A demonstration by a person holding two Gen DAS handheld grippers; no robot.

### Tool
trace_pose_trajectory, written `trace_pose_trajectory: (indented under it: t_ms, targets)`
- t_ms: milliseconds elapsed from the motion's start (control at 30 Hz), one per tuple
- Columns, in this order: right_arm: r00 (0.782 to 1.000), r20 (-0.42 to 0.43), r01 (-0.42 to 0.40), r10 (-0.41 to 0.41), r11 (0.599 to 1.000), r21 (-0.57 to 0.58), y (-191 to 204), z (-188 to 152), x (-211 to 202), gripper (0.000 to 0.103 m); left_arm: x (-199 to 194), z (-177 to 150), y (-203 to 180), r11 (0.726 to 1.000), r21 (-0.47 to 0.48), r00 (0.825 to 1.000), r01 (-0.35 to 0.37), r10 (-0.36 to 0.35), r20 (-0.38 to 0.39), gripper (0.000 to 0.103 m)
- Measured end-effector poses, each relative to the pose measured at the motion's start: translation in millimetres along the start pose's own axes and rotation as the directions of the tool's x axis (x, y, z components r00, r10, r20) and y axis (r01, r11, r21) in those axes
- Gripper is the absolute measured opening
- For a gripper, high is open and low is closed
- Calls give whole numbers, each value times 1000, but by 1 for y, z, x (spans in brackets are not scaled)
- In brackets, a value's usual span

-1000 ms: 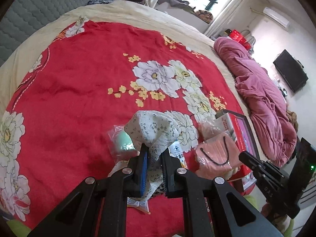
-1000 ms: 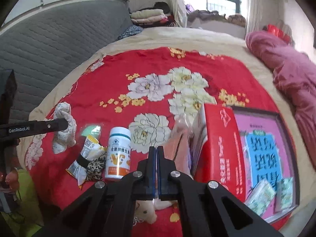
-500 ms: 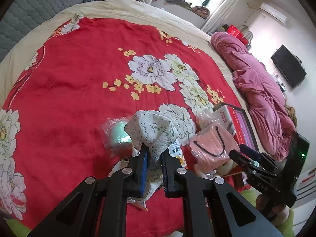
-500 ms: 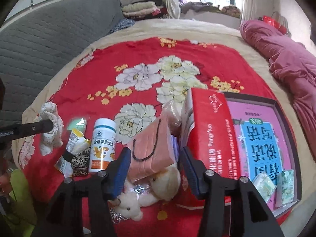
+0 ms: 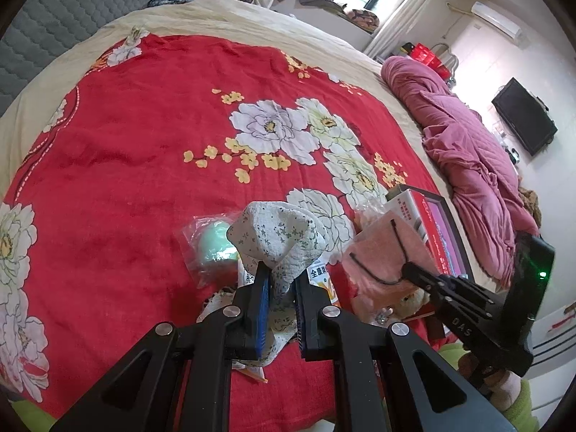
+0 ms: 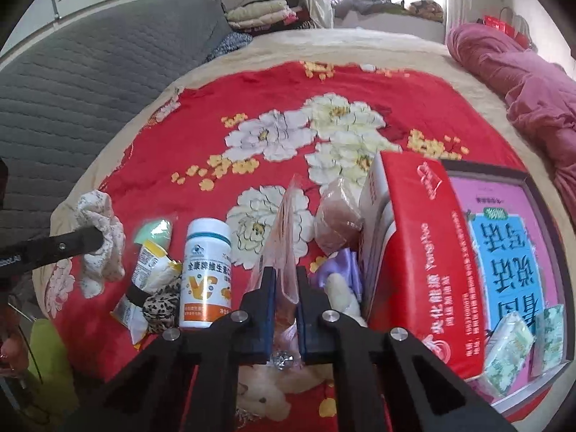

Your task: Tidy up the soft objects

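Left gripper (image 5: 280,288) is clamped on a floral cloth (image 5: 279,232), held bunched above the bed's (image 5: 108,144) near edge. Right gripper (image 6: 287,288) has just been closing; its jaws now pinch the pink pouch (image 5: 387,252), a bagged soft item, close to the near edge, just left of the red box (image 6: 421,252).

Risks, as I judge them:
- The right grip sits on the pouch's thin plastic edge. A quick lift could let the film slip out or tear.
- The pouch lies against a plush toy (image 6: 262,392) and a second bag (image 6: 336,216). Raising it may drag either one along.
- The bottle (image 6: 205,273) stands just left of the right jaws. A sideways swing could tip it.
- The cloth hangs low over the snack packet (image 6: 151,273) and could snag it.

Containers: a dark-framed tray (image 6: 540,194) at the bed's right edge holds a pink printed sheet and two small tissue packs (image 6: 507,352). No soft item is in it yet.
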State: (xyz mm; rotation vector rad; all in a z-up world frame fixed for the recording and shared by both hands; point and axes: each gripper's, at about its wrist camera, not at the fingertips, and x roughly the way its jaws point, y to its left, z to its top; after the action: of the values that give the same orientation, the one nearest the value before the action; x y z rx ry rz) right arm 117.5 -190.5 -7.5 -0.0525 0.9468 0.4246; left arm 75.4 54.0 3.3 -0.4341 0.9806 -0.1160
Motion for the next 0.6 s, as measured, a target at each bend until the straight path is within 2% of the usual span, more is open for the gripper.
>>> trace_pose_trajectory:
  t_ms: [333, 600]
  targets:
    - [990, 140, -1, 1, 1000, 3, -1, 18, -60, 9, -15, 3, -33, 998, 66, 1000, 6, -7, 24, 13]
    - [978, 206, 23, -27, 999, 22, -15, 20, -101, 9, -24, 3, -76, 989, 148, 999, 16, -22, 37, 13]
